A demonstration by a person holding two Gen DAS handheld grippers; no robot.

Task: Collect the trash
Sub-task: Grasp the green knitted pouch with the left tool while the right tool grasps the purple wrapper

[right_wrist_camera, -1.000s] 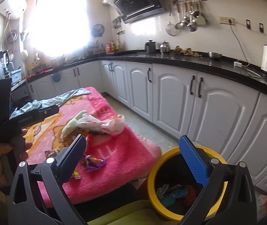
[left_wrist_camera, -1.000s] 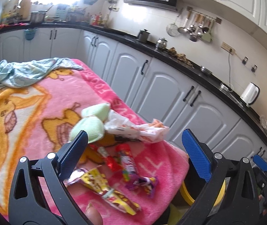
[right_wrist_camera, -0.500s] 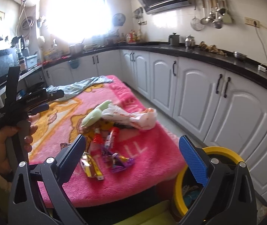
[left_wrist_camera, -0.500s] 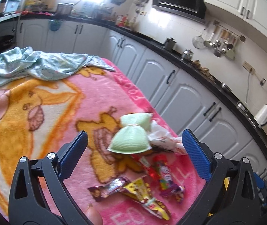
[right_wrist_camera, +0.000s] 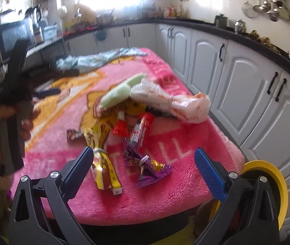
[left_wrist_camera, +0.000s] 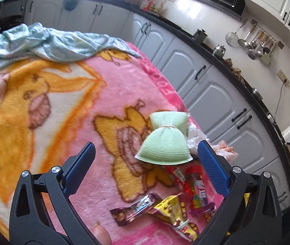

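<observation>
we see the left claw (left_wrist_camera: 145, 159) with its jaws spread wide and holding nothing, above the pink blanket (left_wrist_camera: 114, 94) that covers the bench. the right claw (right_wrist_camera: 144, 163) is likewise spread wide and holds nothing, above the near edge of the bench.

trash on the blanket, counted in the right wrist view:
- one green bundle (right_wrist_camera: 117, 94), tied at its middle, near the centre of the blanket, touching the white bag.
- one white plastic bag (right_wrist_camera: 171, 104) with orange print, toward the right edge of the bench.
- one red tube wrapper (right_wrist_camera: 142, 130), below the white bag.
- one small red wrapper (right_wrist_camera: 121, 123), just beside the red tube.
- one yellow wrapper (right_wrist_camera: 102, 163), near the near edge, close to the right claw's left finger.
- one purple wrapper (right_wrist_camera: 148, 168), between the right claw's fingers in the picture.
- one brown wrapper (right_wrist_camera: 73, 135), left of the yellow wrapper.

one yellow bin (right_wrist_camera: 271, 181) stands off the bench, at its near right corner, behind the right finger. one light blue cloth (left_wrist_camera: 49, 42) lies crumpled along the far edge of the blanket. white cabinets (right_wrist_camera: 247, 85) run along the wall to the right.
</observation>
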